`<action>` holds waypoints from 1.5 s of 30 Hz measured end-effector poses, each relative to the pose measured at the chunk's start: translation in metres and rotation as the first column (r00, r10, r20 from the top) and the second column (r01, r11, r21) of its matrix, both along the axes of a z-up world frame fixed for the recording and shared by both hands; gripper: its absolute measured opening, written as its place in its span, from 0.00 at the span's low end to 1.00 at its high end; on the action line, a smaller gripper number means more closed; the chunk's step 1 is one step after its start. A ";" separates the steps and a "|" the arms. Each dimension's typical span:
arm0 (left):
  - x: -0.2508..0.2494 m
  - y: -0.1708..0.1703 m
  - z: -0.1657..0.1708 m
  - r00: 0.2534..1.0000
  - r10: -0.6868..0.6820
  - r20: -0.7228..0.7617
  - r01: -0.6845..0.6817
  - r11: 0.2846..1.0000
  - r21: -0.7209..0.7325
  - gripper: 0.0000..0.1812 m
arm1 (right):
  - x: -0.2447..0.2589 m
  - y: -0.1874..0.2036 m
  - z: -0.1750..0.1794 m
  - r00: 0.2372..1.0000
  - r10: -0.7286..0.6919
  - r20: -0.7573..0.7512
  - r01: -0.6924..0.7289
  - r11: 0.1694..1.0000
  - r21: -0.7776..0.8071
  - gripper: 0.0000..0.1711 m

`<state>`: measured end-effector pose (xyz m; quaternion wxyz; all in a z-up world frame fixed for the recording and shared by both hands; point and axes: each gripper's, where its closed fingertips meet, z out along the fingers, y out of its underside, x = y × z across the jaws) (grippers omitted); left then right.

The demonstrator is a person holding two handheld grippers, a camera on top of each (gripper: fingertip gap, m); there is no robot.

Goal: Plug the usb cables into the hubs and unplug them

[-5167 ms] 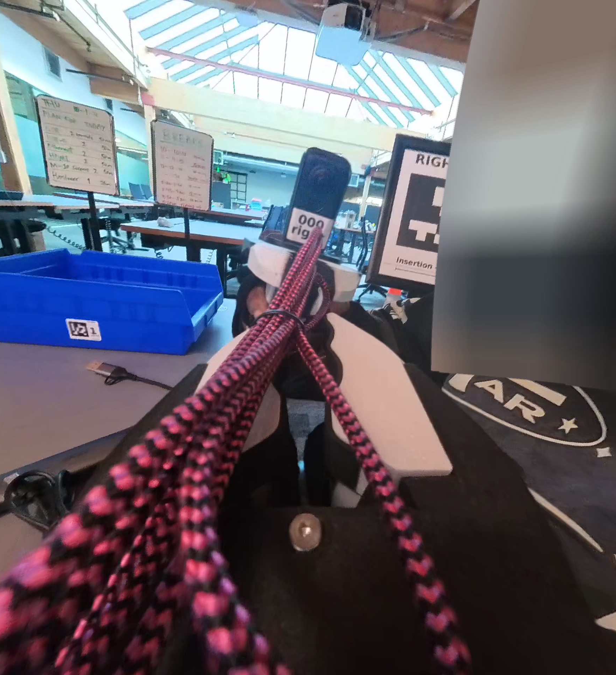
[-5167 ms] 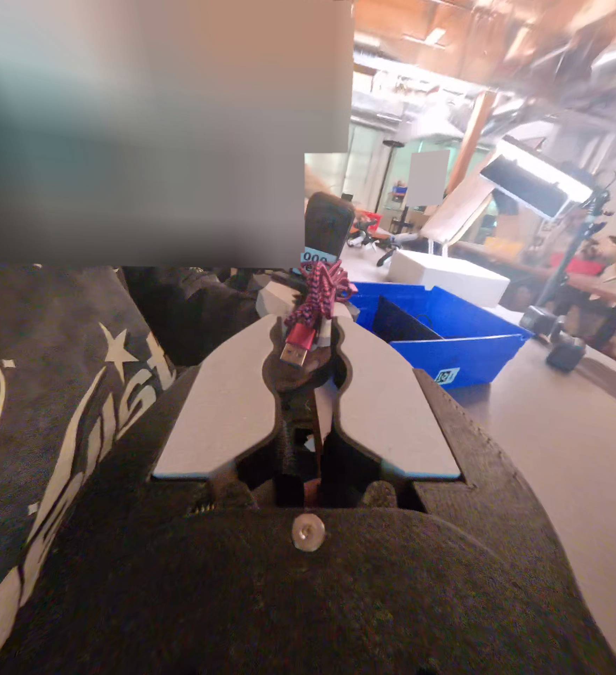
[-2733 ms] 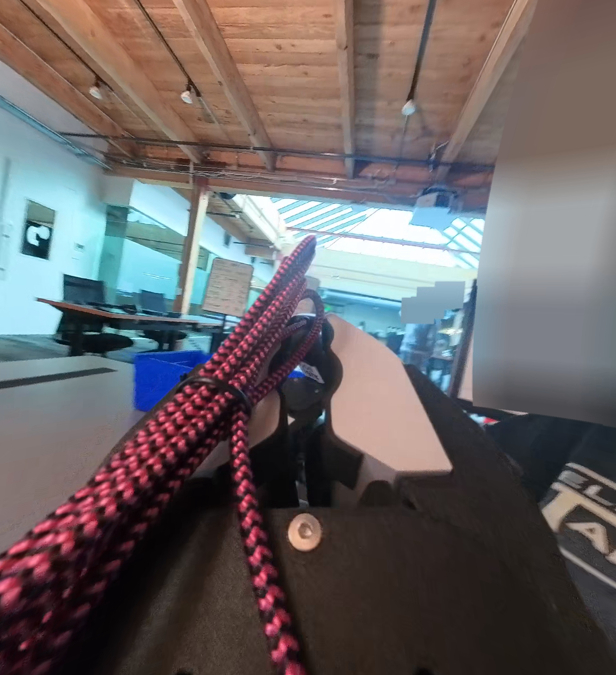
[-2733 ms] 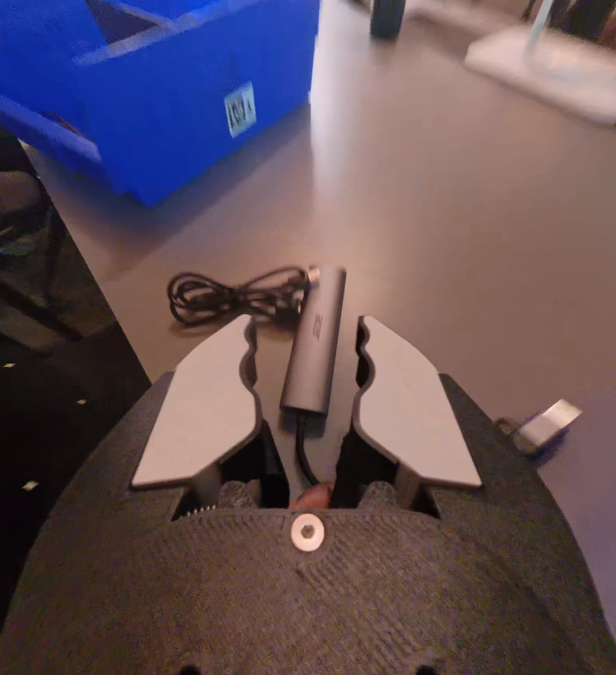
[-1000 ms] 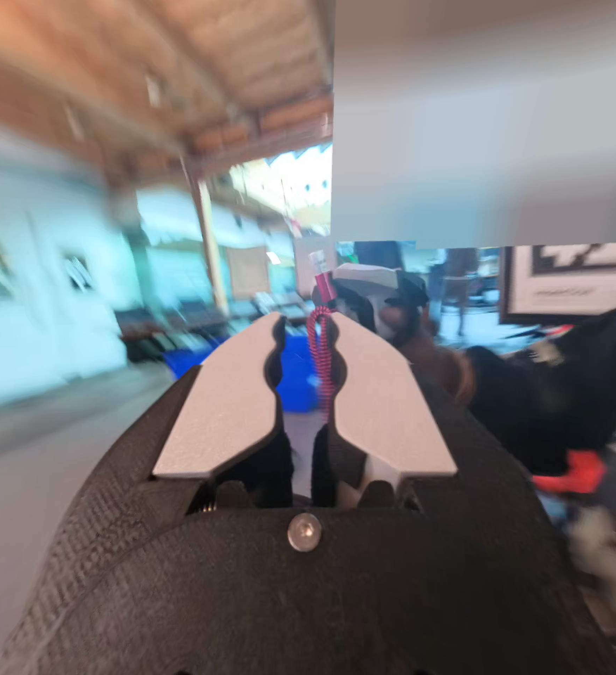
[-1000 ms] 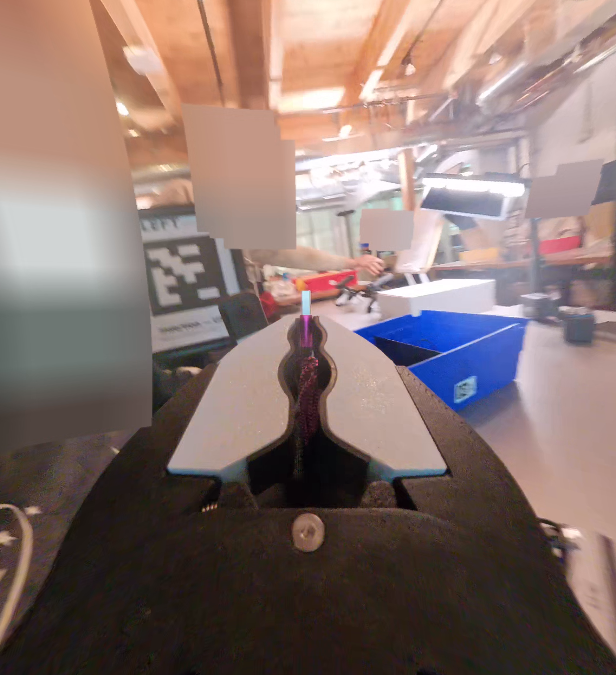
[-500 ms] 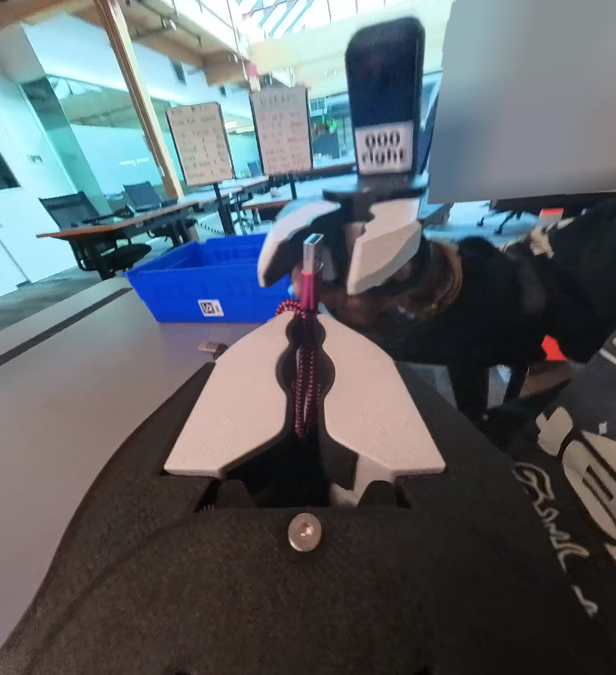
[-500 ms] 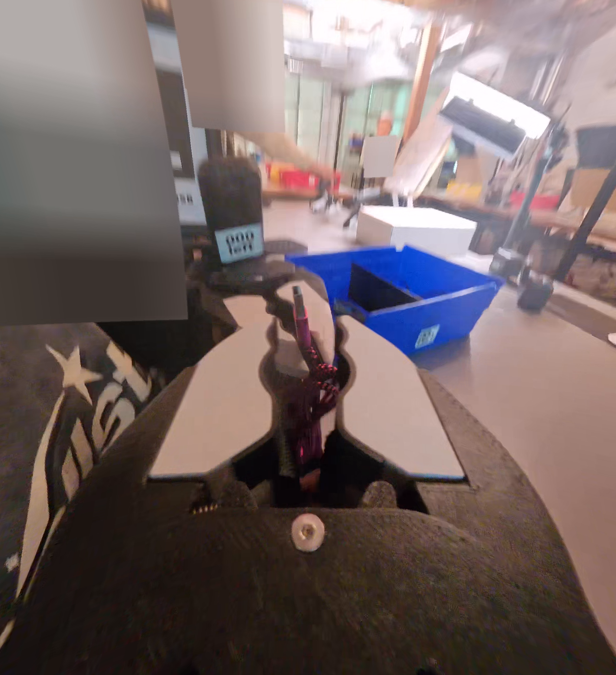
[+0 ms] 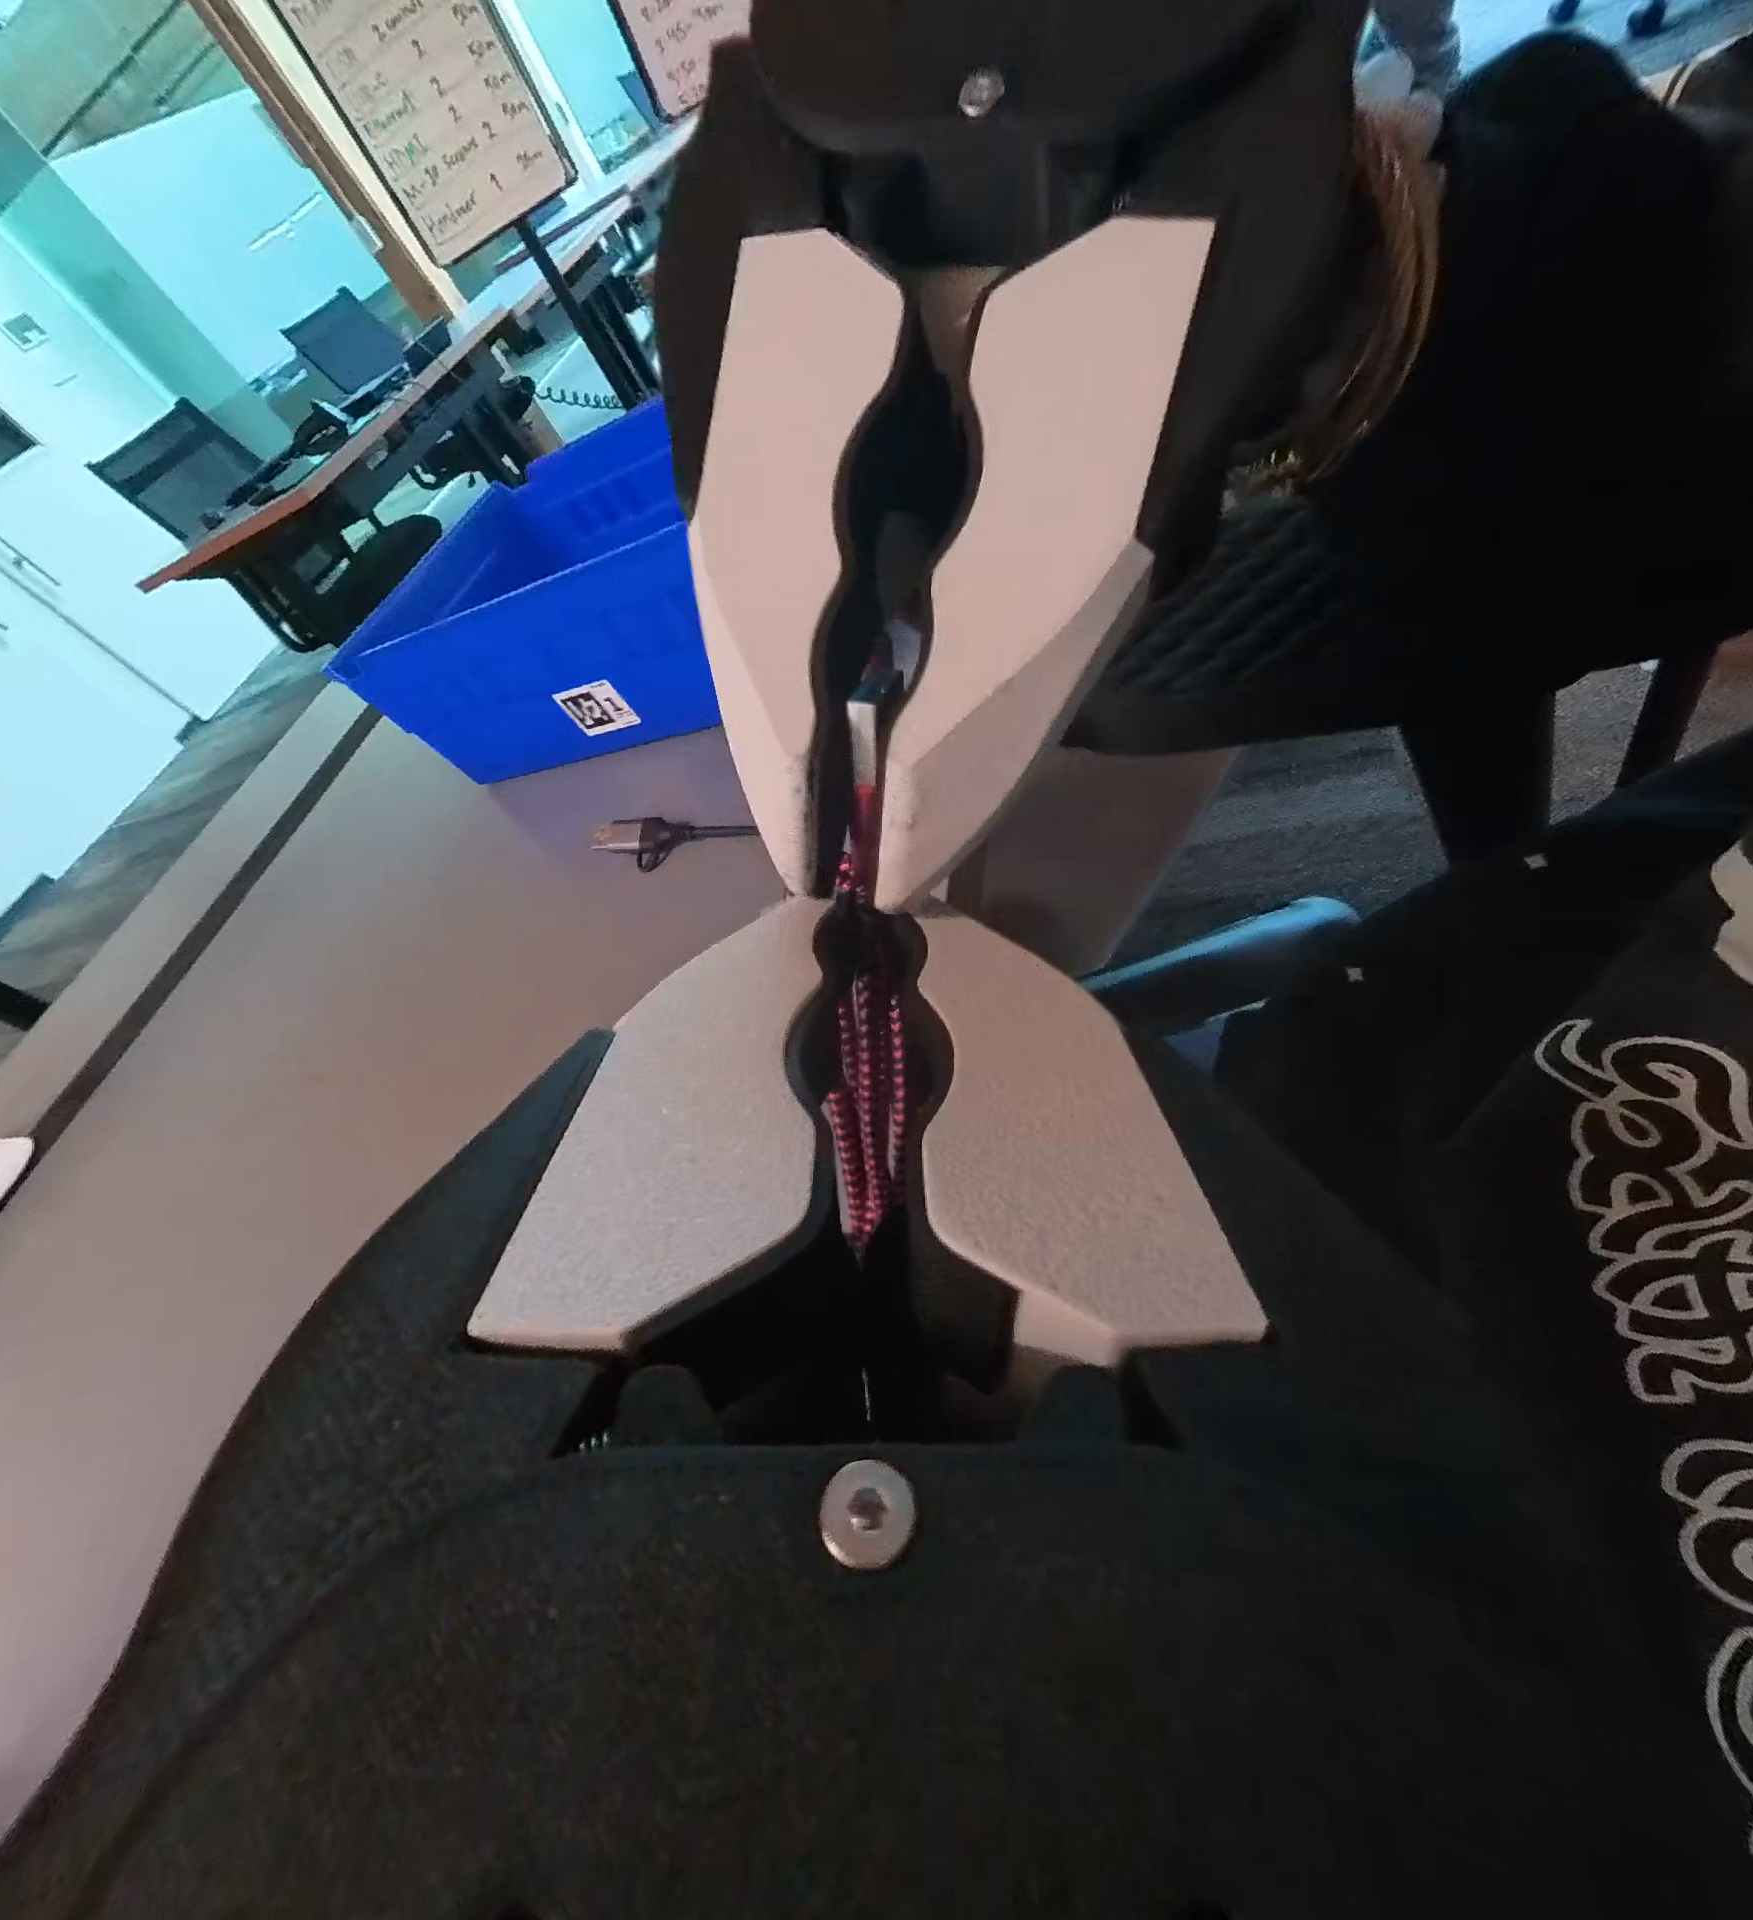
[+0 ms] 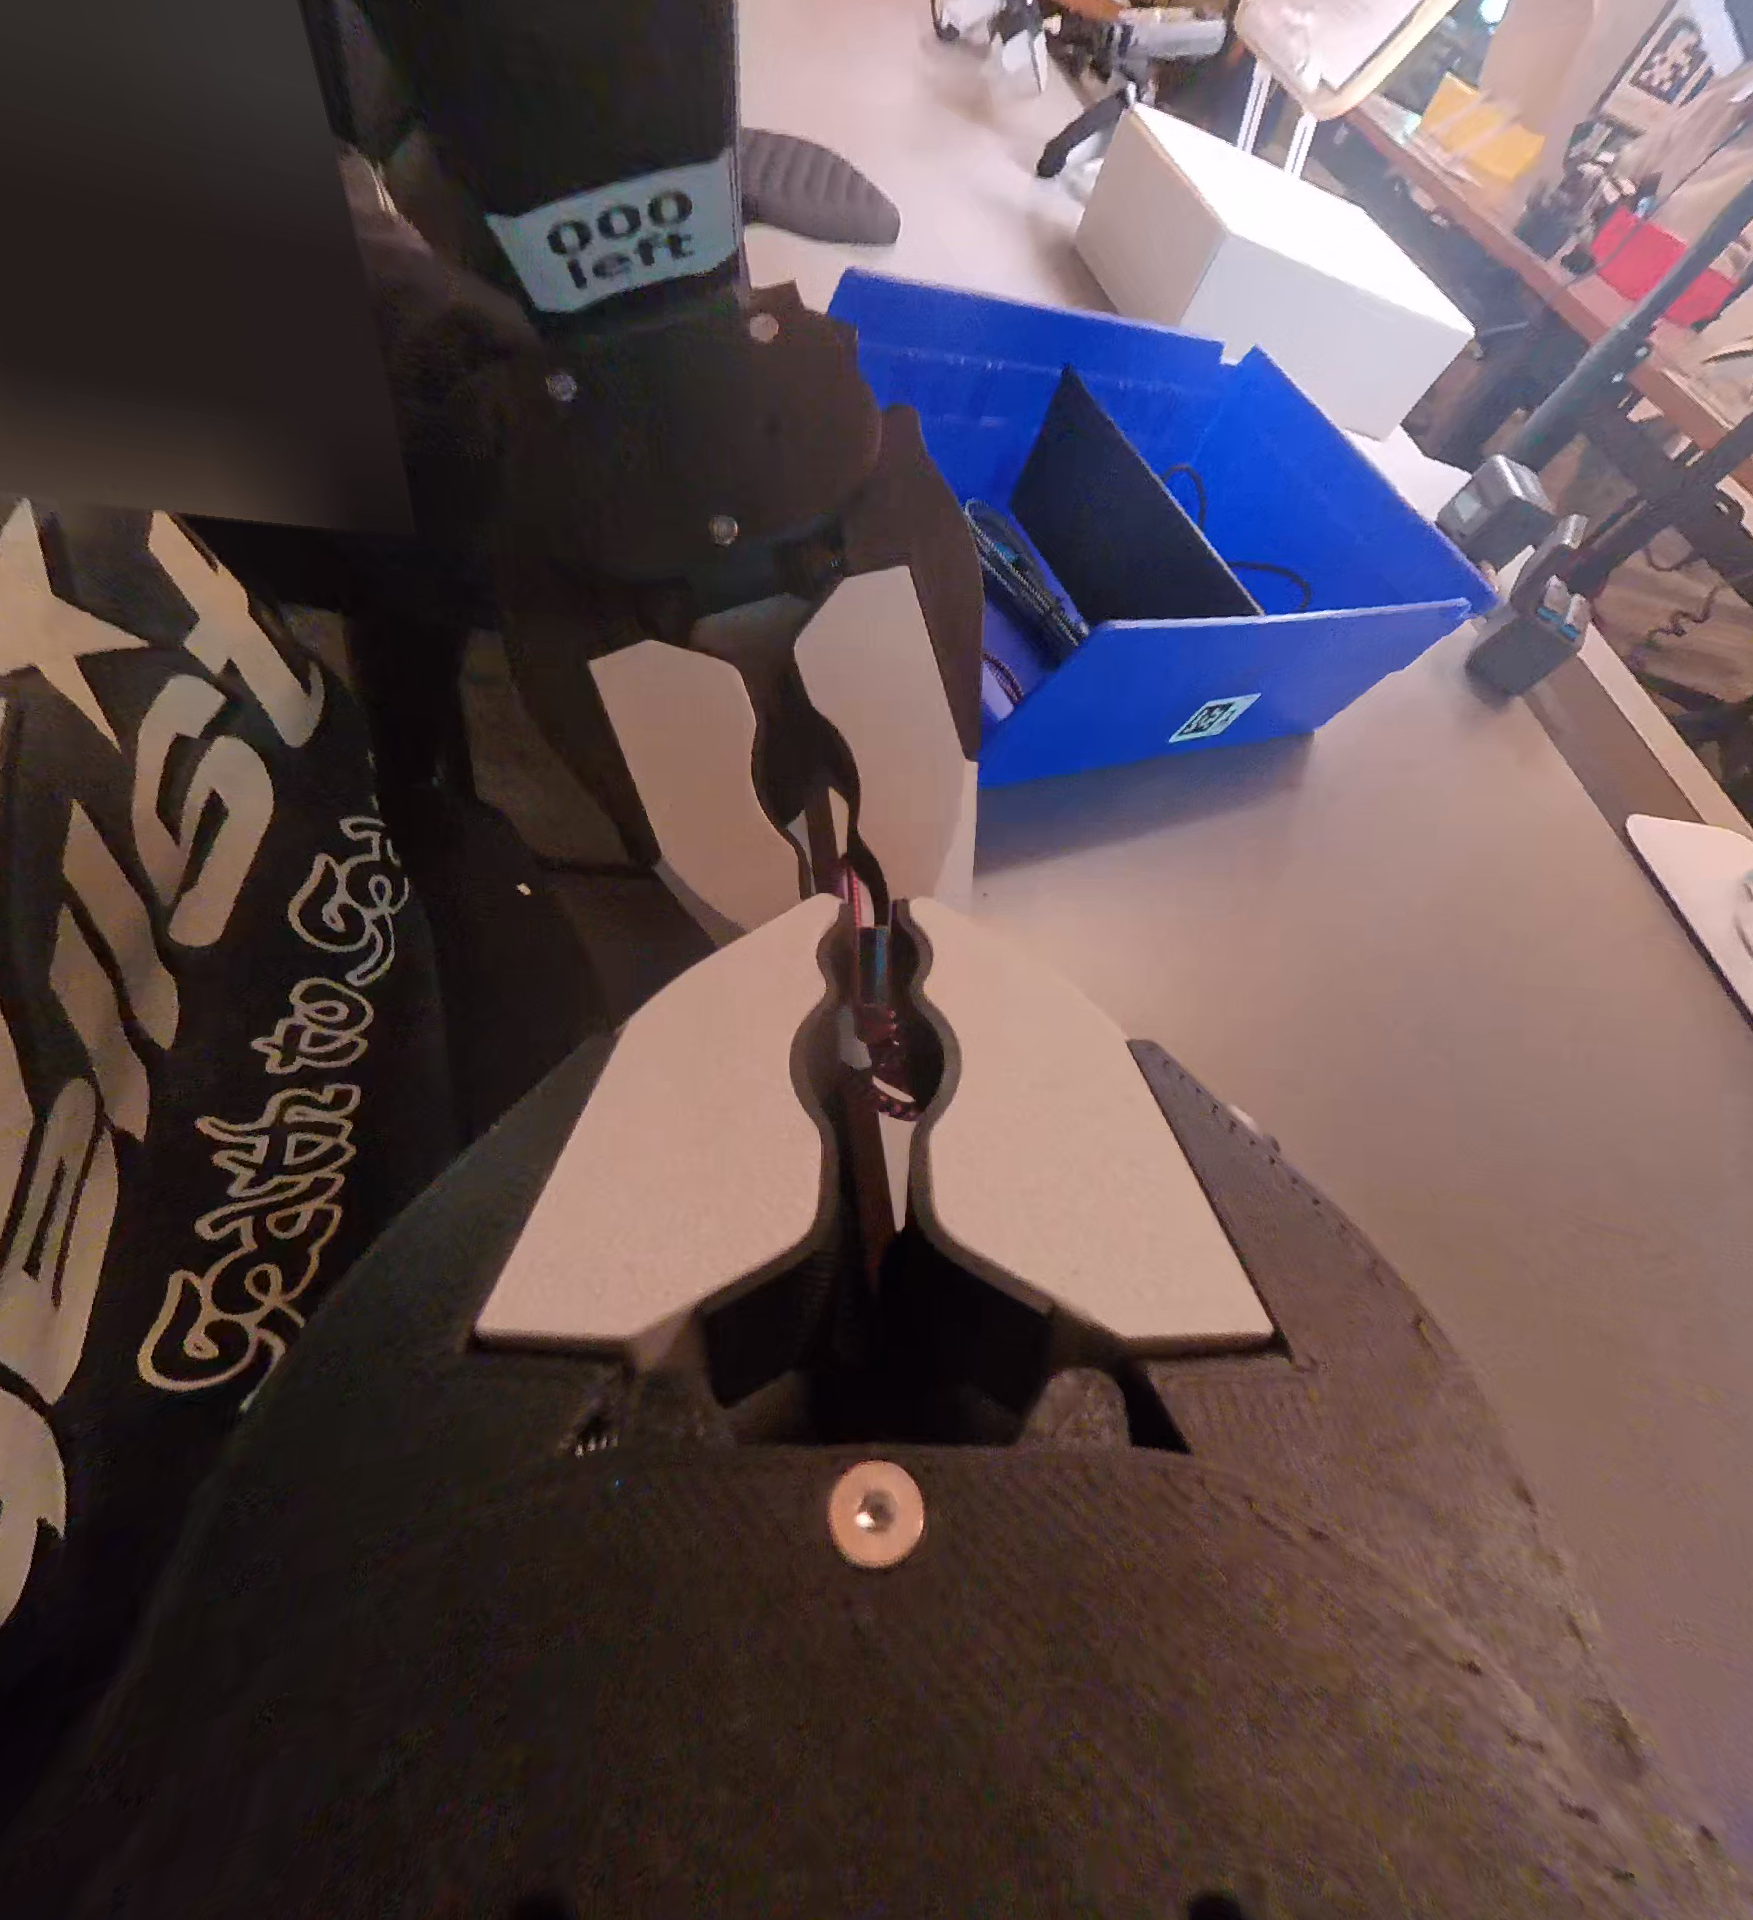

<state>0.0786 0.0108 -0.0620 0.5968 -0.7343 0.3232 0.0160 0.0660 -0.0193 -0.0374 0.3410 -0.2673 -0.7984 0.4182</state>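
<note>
Left wrist view shows the left hand-held gripper [image 9: 856, 914] clamped on the braided pink-and-black cable [image 9: 867, 1081], which runs down the gap between its fingers. Tip to tip with it, the right hand-held gripper [image 9: 851, 862] comes from above, and its jaws are together on the silver plug [image 9: 864, 743] of the same cable. In the right wrist view the right hand-held gripper [image 10: 872, 914] pinches this plug end [image 10: 874, 961], and a small loop of cable bunches just behind its tips.

No hub can be seen in either view, so in my judgement the plugging has not begun; the cable is only held in the air between the two grippers, above the near edge of the bench [image 9: 280, 1039].

The risk I see is in the handover. If one gripper lets go before the other has a firm, straight hold, the plug may twist or slip out. A tilted plug would not enter a port cleanly. The bunched loop may also catch between the fingers.

Relative to the cable: beyond it on the bench lies another loose plug with a dark cord [image 9: 643, 834], and farther back a blue bin [image 9: 539, 644]. In the right view another blue bin [image 10: 1215, 665] stands beyond it, with a black divider and cords inside. The person's dark printed clothing [image 10: 124, 883] is close beside the grippers and hides what is below there.
</note>
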 end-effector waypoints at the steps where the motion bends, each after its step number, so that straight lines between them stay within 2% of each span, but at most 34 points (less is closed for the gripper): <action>1: 0.000 0.000 -0.002 1.000 0.001 -0.001 -0.001 1.000 -0.006 0.03 | 0.000 0.001 -0.002 1.000 -0.004 0.007 0.004 1.000 0.017 0.03; 12: -0.004 0.001 -0.022 1.000 0.004 -0.023 -0.006 0.996 -0.092 0.03 | 0.002 0.007 -0.024 0.991 -0.007 0.135 0.002 0.999 0.037 0.04; 15: -0.003 0.001 -0.026 0.999 -0.003 -0.032 -0.001 0.994 -0.107 0.03 | 0.004 0.009 -0.029 0.982 -0.013 0.186 0.008 1.000 0.026 0.11; 19: -0.005 0.001 -0.029 0.998 0.008 -0.070 -0.016 0.994 -0.104 0.03 | 0.006 0.010 -0.034 0.970 -0.015 0.243 0.013 1.000 0.011 0.13; 24: -0.008 0.002 -0.031 0.994 0.028 -0.105 -0.039 0.994 -0.099 0.03 | 0.005 0.015 -0.036 0.979 -0.054 0.197 0.033 0.993 0.113 0.04; 26: -0.008 0.002 -0.029 0.995 0.021 -0.102 -0.030 0.996 -0.084 0.03 | 0.004 0.015 -0.035 0.985 -0.057 0.160 0.030 0.986 0.166 0.04; 28: -0.002 -0.002 -0.022 0.996 -0.052 -0.069 0.048 0.997 -0.063 0.04 | 0.007 0.012 -0.029 0.993 -0.019 0.120 -0.004 0.981 0.192 0.04; 29: 0.006 -0.010 -0.016 0.988 -0.151 -0.032 0.150 0.988 -0.043 0.05 | 0.013 0.006 -0.026 0.994 0.043 0.105 -0.063 0.978 0.199 0.04; 31: 0.015 -0.029 0.018 0.932 -0.346 0.106 0.332 0.934 0.128 0.09 | 0.033 -0.007 -0.020 0.972 0.224 0.075 -0.235 0.945 0.227 0.04; 32: 0.009 -0.035 0.043 0.898 -0.386 0.212 0.330 0.908 0.258 0.09 | 0.045 -0.015 -0.015 0.947 0.317 0.052 -0.320 0.923 0.215 0.04; 34: -0.019 -0.041 0.082 0.806 -0.409 0.427 0.218 0.877 0.429 0.12 | 0.064 -0.032 0.003 0.887 0.462 -0.018 -0.459 0.884 0.084 0.04; 35: -0.033 -0.037 0.088 0.784 -0.377 0.494 0.141 0.882 0.449 0.14 | 0.069 -0.039 0.017 0.856 0.510 -0.082 -0.512 0.859 -0.010 0.04; 36: -0.043 -0.027 0.083 0.799 -0.303 0.520 0.061 0.900 0.431 0.18 | 0.070 -0.044 0.033 0.833 0.530 -0.162 -0.549 0.827 -0.121 0.04; 38: -0.040 -0.011 0.055 0.898 -0.170 0.406 0.004 0.926 0.379 0.25 | 0.059 -0.041 0.060 0.832 0.475 -0.286 -0.553 0.746 -0.372 0.04; 40: -0.020 -0.004 0.037 0.972 -0.100 0.211 0.005 0.911 0.412 0.24 | 0.039 -0.028 0.074 0.875 0.374 -0.306 -0.481 0.602 -0.638 0.04; 42: -0.003 -0.007 0.044 0.996 -0.066 0.065 0.024 0.859 0.511 0.24 | 0.014 -0.016 0.068 0.932 0.302 -0.201 -0.325 0.450 -0.832 0.04; 45: -0.011 -0.013 0.059 0.996 -0.021 0.083 -0.029 0.830 0.557 0.20 | -0.005 -0.011 0.047 0.945 0.326 -0.007 -0.127 0.349 -0.929 0.03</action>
